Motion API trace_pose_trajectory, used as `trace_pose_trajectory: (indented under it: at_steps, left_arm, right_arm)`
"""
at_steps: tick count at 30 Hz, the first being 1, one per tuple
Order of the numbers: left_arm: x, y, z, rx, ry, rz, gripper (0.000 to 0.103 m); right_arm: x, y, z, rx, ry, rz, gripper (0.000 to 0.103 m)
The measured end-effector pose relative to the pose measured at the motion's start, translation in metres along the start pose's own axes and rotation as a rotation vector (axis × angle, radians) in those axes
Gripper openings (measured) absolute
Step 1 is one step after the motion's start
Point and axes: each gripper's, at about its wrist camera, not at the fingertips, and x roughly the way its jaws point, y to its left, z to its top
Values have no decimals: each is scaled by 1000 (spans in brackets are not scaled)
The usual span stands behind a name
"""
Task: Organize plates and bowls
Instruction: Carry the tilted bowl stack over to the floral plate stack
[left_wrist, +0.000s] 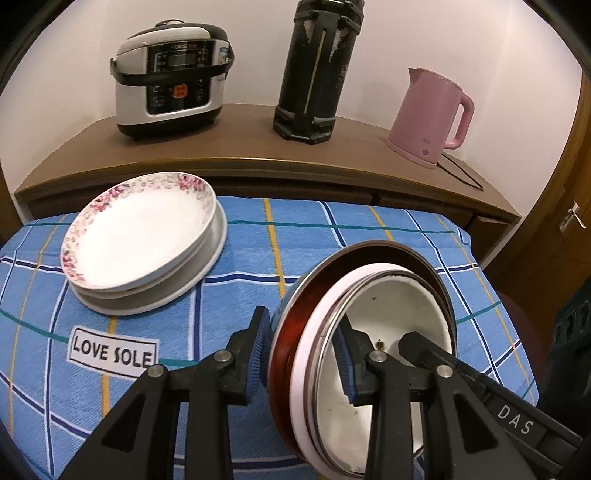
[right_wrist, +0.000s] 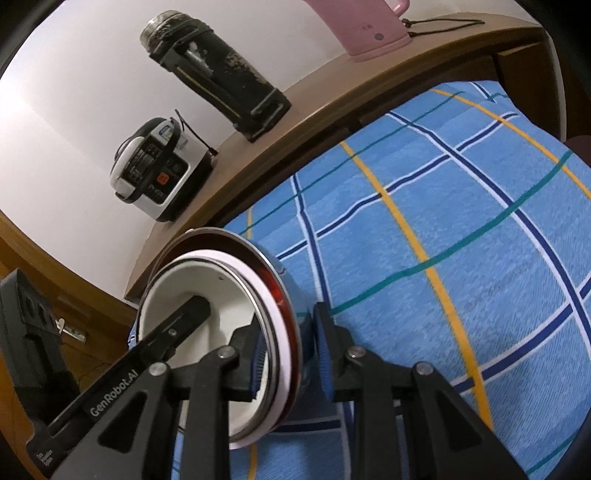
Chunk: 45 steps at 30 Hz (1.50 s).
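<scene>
A nest of bowls (left_wrist: 391, 306), a red-lined metal one outside, a pale pink-white one and a white enamel one inside, hangs tilted above the blue checked cloth (left_wrist: 240, 258). My left gripper (left_wrist: 303, 358) is shut on its left rim, one pad outside and one inside. My right gripper (right_wrist: 290, 358) is shut on the opposite rim of the same bowls (right_wrist: 221, 280). Each wrist view shows the other gripper's finger reaching into the white bowl. A floral-rimmed plate (left_wrist: 140, 232) tops a stack of white plates at the cloth's far left.
Behind the table stands a wooden sideboard (left_wrist: 258, 147) carrying a rice cooker (left_wrist: 173, 74), a tall black flask (left_wrist: 314, 70) and a pink kettle (left_wrist: 428, 114) with its cord. A "LOVE SOLE" label (left_wrist: 110, 354) is sewn on the cloth.
</scene>
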Motion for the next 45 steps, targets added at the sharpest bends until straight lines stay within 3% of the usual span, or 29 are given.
trace_pose_trajectory:
  at_steps: [22, 45]
  left_arm:
    - [-42, 63, -8, -86, -41, 37, 37]
    - [-79, 138, -2, -168, -106, 130, 37]
  right_arm:
    - [18, 57, -26, -70, 58, 43, 25]
    - [54, 135, -43, -153, 103, 129, 25]
